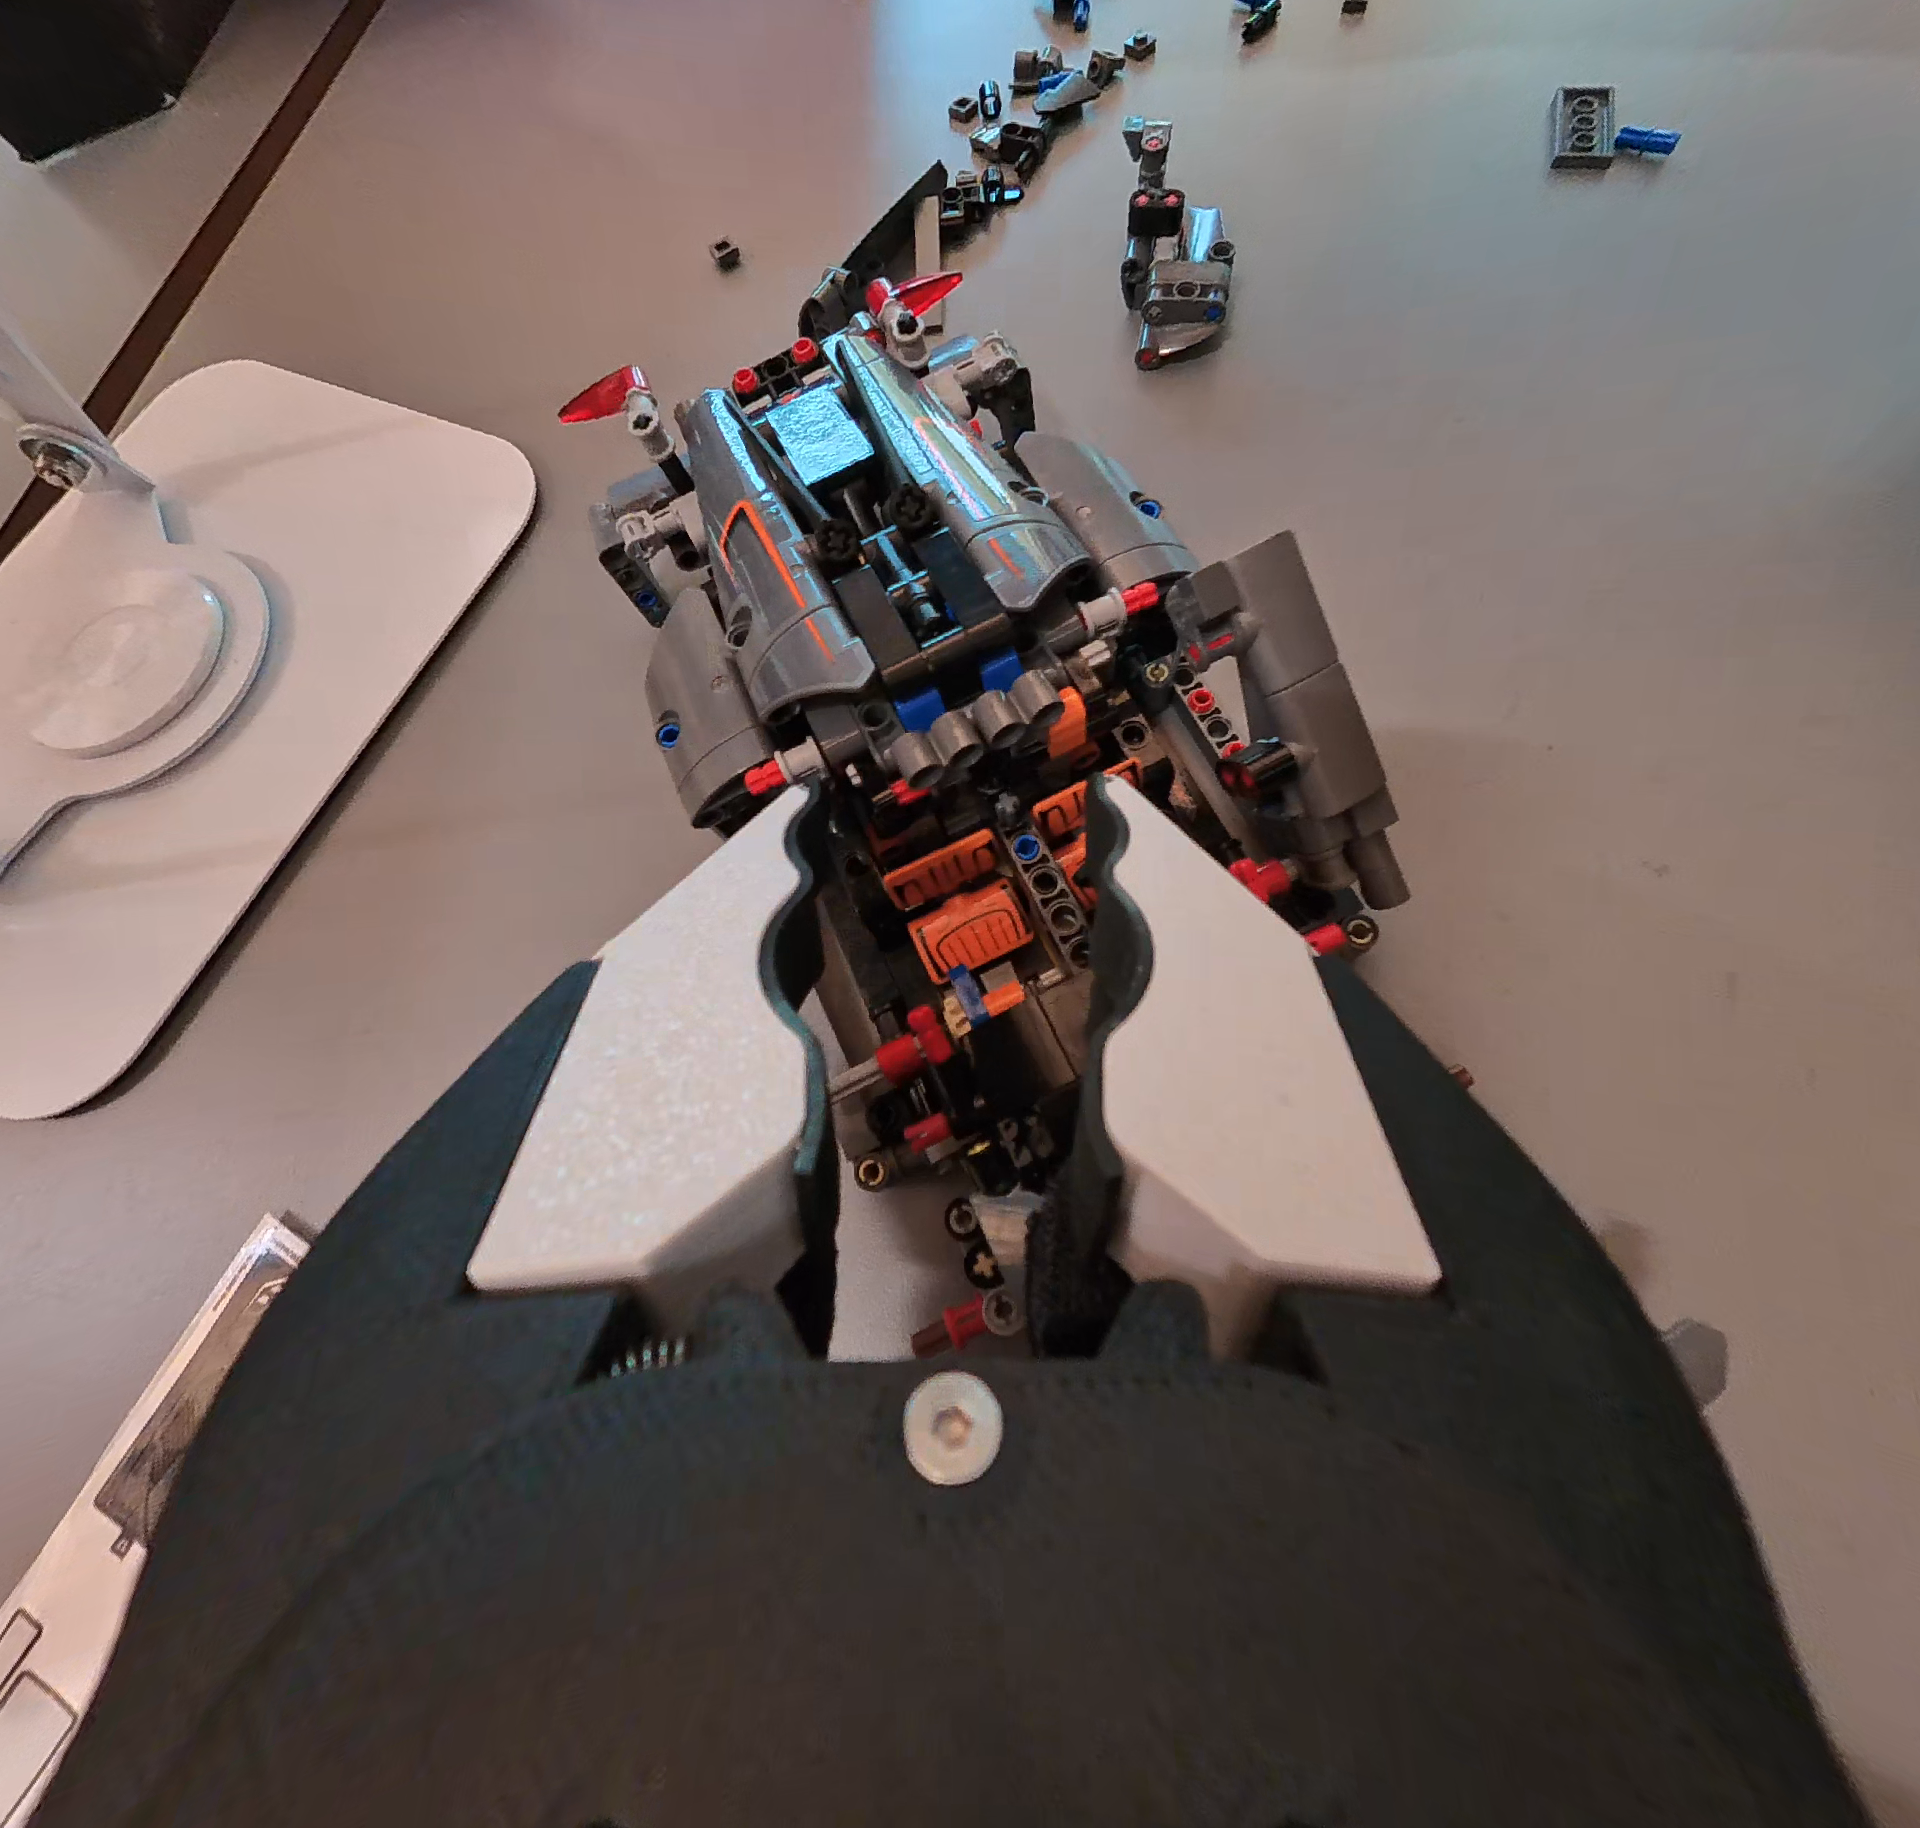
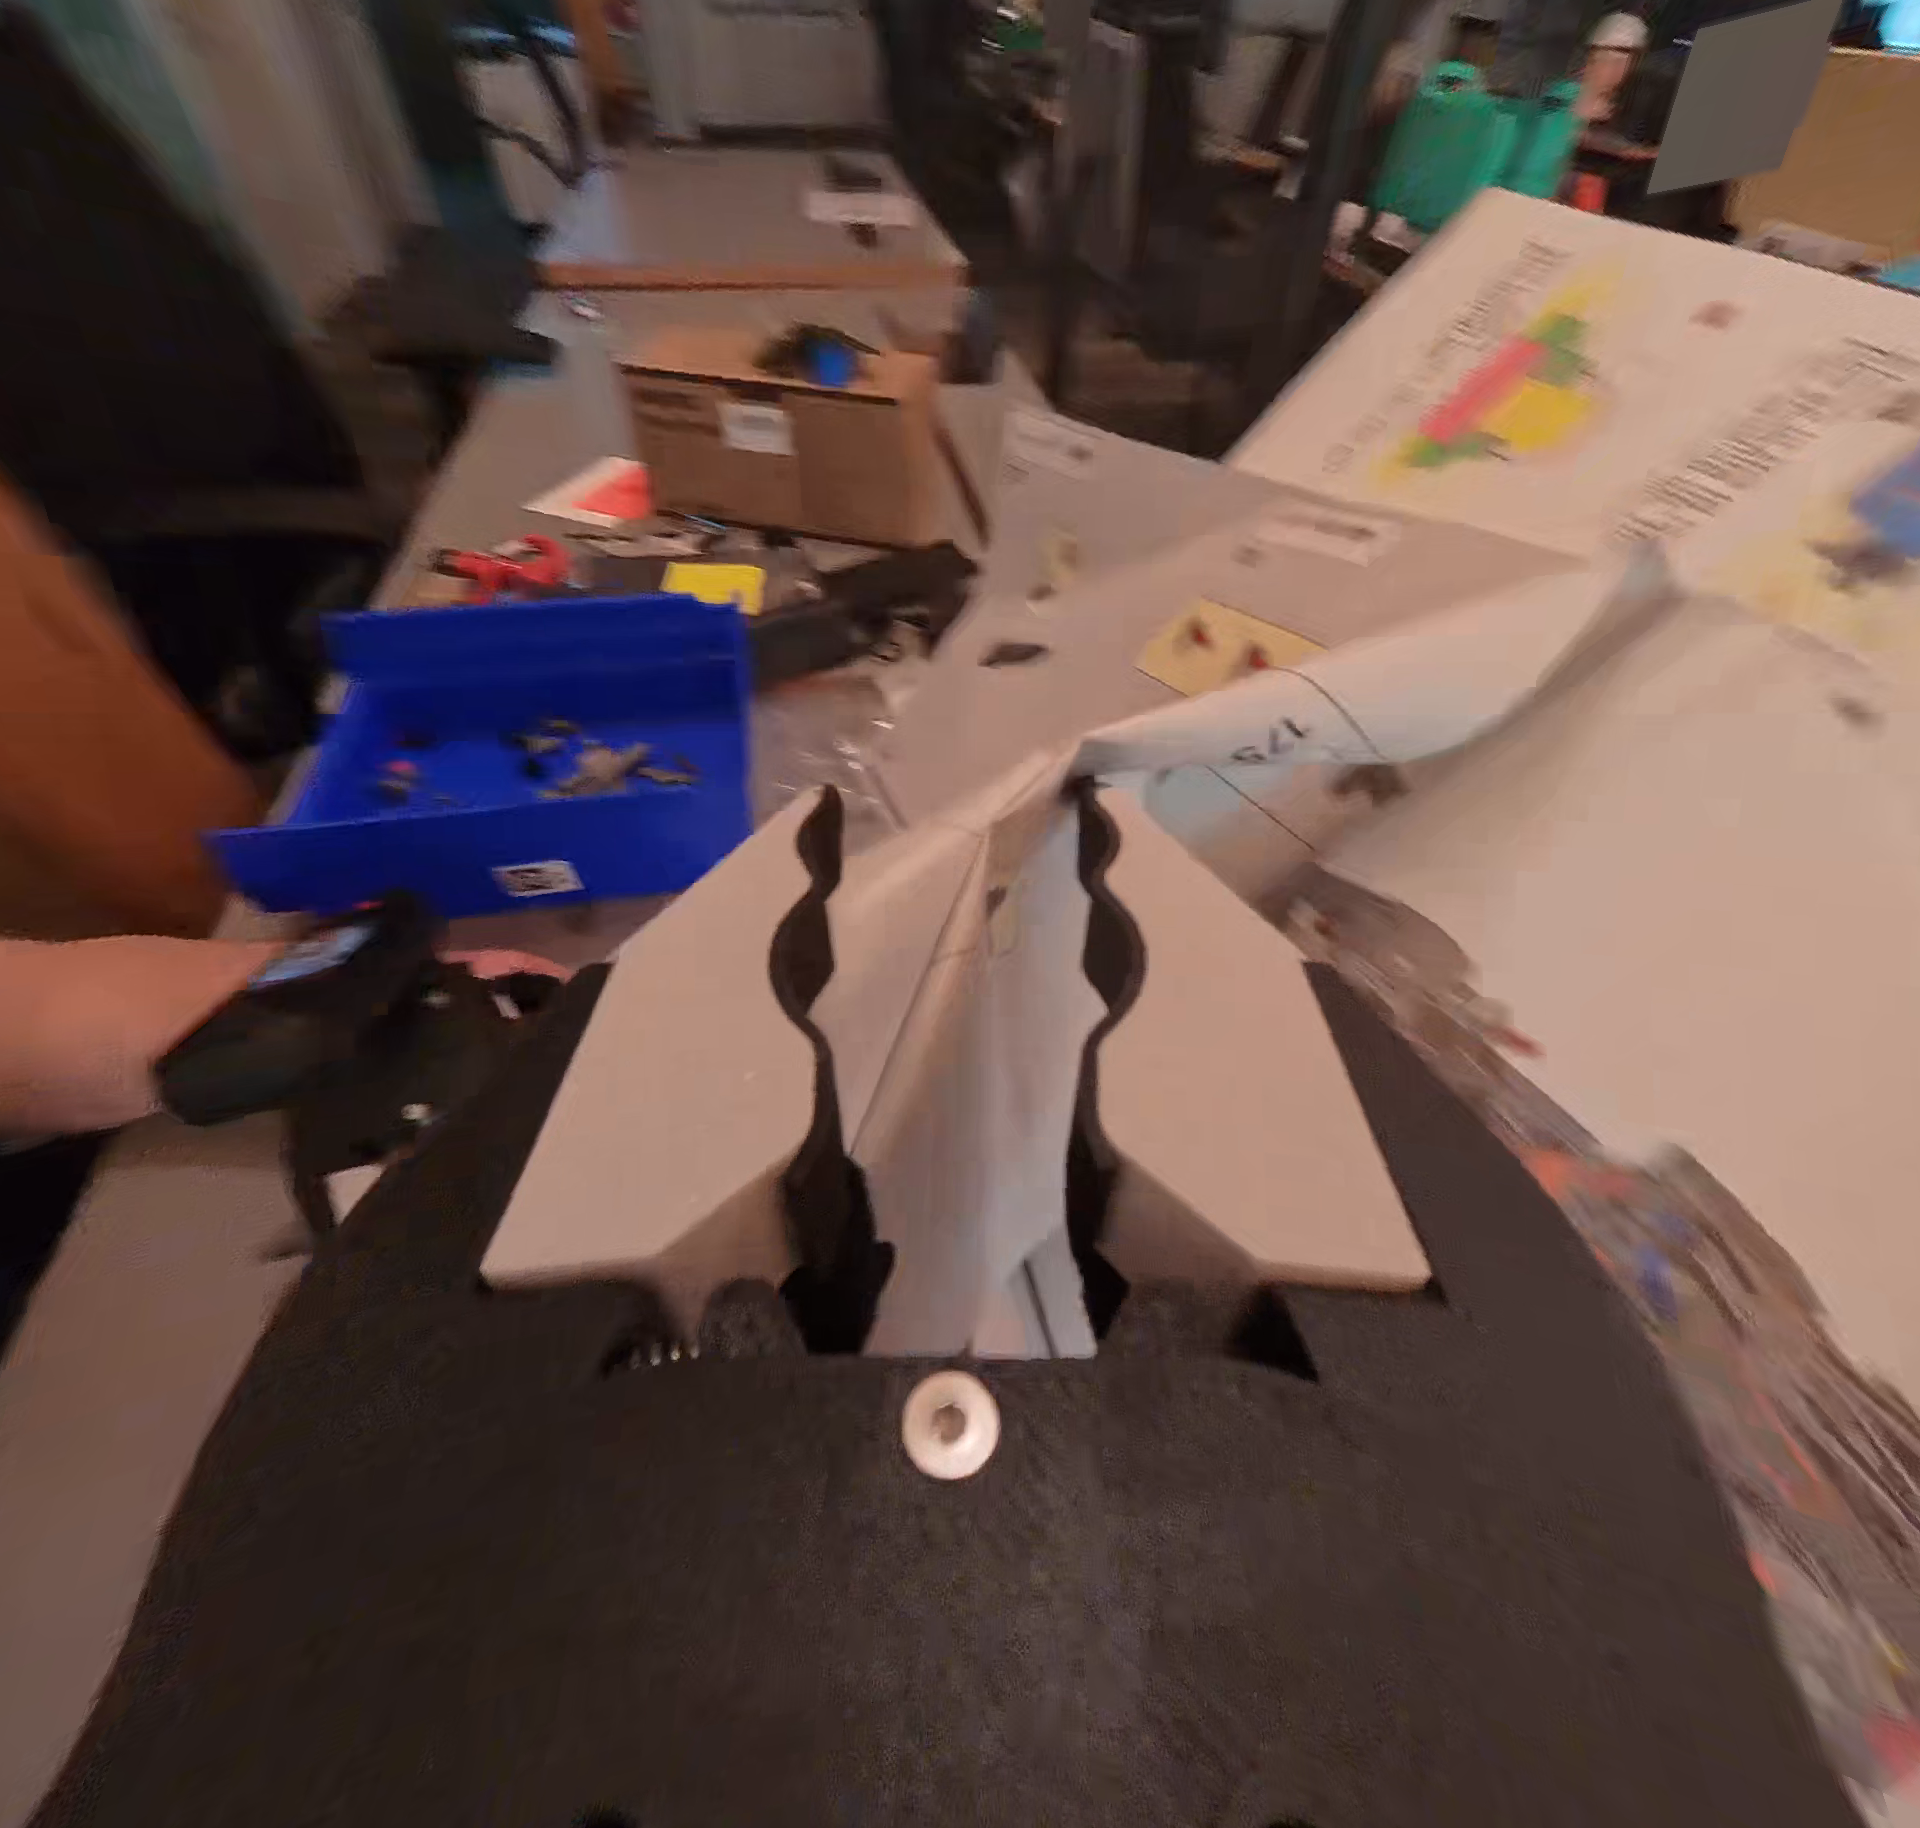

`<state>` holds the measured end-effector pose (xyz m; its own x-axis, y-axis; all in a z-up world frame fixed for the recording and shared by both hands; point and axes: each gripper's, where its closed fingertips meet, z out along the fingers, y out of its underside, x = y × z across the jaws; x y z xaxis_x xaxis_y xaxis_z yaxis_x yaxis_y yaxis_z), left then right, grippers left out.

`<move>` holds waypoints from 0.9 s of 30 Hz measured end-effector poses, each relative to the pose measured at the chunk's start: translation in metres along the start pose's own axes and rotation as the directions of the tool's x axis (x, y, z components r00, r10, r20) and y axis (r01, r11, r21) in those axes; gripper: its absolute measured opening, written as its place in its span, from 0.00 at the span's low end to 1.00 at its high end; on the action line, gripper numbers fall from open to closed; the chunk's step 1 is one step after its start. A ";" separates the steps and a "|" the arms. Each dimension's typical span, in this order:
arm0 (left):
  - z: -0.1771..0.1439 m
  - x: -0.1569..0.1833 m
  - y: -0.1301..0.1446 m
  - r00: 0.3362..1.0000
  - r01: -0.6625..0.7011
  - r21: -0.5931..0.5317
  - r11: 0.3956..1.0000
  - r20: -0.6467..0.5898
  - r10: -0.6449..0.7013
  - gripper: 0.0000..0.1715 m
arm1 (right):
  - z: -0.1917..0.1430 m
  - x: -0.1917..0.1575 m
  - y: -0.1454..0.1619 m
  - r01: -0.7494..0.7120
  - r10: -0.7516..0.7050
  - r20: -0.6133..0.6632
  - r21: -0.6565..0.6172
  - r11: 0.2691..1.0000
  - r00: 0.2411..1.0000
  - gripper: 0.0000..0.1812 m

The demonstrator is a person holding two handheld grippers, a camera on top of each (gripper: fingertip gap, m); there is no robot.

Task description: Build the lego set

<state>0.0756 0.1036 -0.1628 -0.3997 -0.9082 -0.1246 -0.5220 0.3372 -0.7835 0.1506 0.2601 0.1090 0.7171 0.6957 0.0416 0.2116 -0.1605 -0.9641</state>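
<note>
A partly built grey, black and orange lego vehicle lies on the grey table. My left gripper straddles its near end, and the jaws press on both sides of it. My right gripper is open, with a lifted, curled page of the instruction booklet passing between its fingers; the page's edge rests at the right fingertip. The right wrist view is motion-blurred.
Loose small pieces, a small grey sub-assembly and a grey plate lie beyond the vehicle. A white stand base sits left. A blue bin with parts, a cardboard box and a person's arm show in the right wrist view. Some 30 centimetres of space lies between my two pairs of fingers.
</note>
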 end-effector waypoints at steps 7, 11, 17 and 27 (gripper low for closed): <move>0.000 0.000 0.000 1.000 -0.006 -0.001 1.000 0.004 0.006 0.27 | -0.001 -0.048 -0.042 -0.047 0.009 0.247 0.146 0.988 0.969 0.46; 0.000 0.001 0.000 1.000 -0.011 -0.003 1.000 0.003 0.011 0.27 | -0.020 -0.019 -0.050 -0.095 0.075 0.087 0.265 0.960 0.993 0.37; -0.021 -0.006 -0.008 0.997 0.079 0.102 0.992 -0.031 -0.076 0.29 | -0.019 0.014 -0.035 -0.133 0.156 -0.084 0.231 0.964 0.984 0.00; -0.173 -0.171 -0.006 0.629 0.392 0.720 0.573 0.245 -0.738 0.62 | -0.043 0.031 -0.024 -0.207 0.236 -0.073 0.286 0.936 0.969 0.00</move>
<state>0.0162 0.2999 -0.0316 0.3180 -0.8809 0.3506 0.0869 -0.3412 -0.9360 0.1966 0.2559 0.1447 0.7935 0.5848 -0.1685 -0.1400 -0.0940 -0.9857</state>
